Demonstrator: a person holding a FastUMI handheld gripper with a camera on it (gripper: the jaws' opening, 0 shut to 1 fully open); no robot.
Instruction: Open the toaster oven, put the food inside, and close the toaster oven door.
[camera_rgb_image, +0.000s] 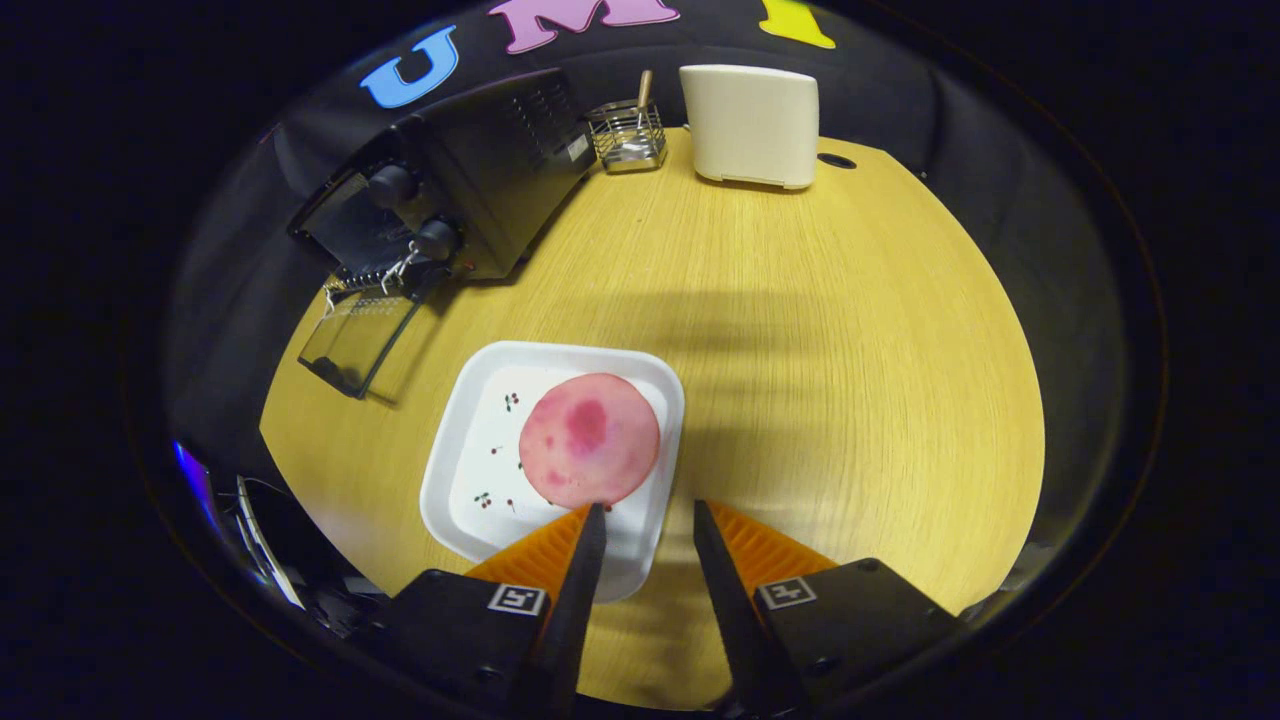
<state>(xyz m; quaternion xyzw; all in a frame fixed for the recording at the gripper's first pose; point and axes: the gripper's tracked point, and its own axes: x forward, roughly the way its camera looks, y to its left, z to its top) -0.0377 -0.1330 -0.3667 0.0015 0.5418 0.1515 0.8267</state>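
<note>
The tongs (648, 507) hang over the wooden tabletop (850, 380) with their fingers parted and nothing held between them. Just ahead of the left finger lies a round pink slice of food (589, 439) on a white square plate (470, 440); that finger's tip sits at the slice's near edge, though whether it touches I cannot tell. Farther ahead and to the left stands the black toaster oven (480, 180), its glass door (358, 340) dropped open onto the tabletop. Well beyond the tongs are a wire utensil basket (627, 135) and a cream-coloured appliance (752, 125).
</note>
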